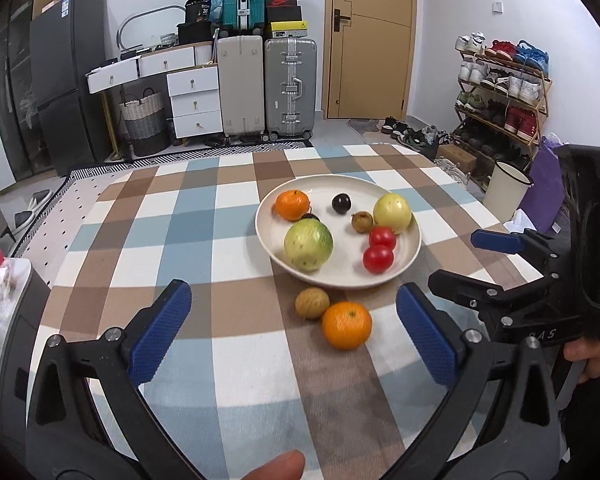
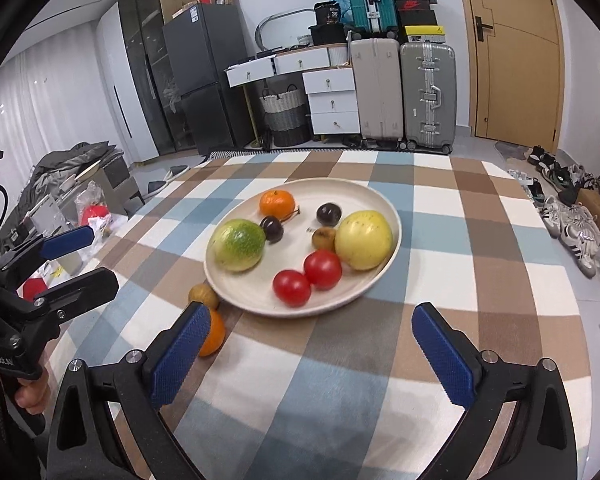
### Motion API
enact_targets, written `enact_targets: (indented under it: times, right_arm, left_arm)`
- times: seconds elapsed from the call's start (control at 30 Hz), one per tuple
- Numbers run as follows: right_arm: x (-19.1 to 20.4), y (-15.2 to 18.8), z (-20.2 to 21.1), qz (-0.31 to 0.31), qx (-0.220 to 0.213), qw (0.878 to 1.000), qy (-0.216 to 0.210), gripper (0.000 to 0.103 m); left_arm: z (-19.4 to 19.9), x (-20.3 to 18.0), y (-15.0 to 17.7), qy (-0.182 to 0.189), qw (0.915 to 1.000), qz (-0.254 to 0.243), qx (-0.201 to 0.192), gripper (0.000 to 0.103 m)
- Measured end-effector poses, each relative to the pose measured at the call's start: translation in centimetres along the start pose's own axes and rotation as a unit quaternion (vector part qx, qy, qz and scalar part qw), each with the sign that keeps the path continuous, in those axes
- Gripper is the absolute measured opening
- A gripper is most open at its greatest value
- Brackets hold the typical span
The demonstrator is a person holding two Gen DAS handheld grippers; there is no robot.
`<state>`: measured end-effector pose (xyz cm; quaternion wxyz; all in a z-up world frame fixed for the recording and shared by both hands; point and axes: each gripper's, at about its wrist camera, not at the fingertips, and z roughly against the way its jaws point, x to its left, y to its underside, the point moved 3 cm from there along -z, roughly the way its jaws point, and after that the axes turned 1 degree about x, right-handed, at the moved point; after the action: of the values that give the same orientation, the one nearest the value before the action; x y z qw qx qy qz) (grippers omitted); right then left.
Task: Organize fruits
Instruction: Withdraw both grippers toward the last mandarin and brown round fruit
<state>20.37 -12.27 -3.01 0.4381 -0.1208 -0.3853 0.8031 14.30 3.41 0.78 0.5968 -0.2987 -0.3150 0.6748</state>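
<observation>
The orange [image 1: 346, 325] and a small brown fruit [image 1: 311, 302] lie on the checked cloth [image 1: 160, 216] just beside the plate [image 1: 268, 236], which already holds the other fruits. The left gripper [image 1: 292, 330] hovers spread wide and empty behind them, probably to pick the orange; the right gripper [image 2: 310, 346] is also wide apart, holding nothing.

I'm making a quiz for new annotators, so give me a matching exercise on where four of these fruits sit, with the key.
Column one:
1. large orange
2. small orange
3. two red tomatoes
4. brown walnut-like fruit

Column two:
A. on the plate, far side, by a dark plum
B. on the checked cloth, touching the plate's near rim
C. on the plate, near side, side by side
D. on the cloth, nearest the open left tool

Pairs: 1-D, 2-A, 3-C, 4-B
</observation>
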Motion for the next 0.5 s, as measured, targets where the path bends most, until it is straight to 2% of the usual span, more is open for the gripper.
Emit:
enact_targets:
  times: [0.17,0.5]
  right_arm:
    - [1.4,1.4,0.5,0.009,0.014,1.0,0.003,0.102]
    - [2.6,3.0,-0.5,0.014,0.045,0.999,0.014,0.102]
  left_arm:
    - [0.5,0.2,1.9,-0.004,0.9999,0.004,0.015,0.102]
    - [-1.2,0.9,3.5,-0.005,0.9993,0.014,0.036,0.102]
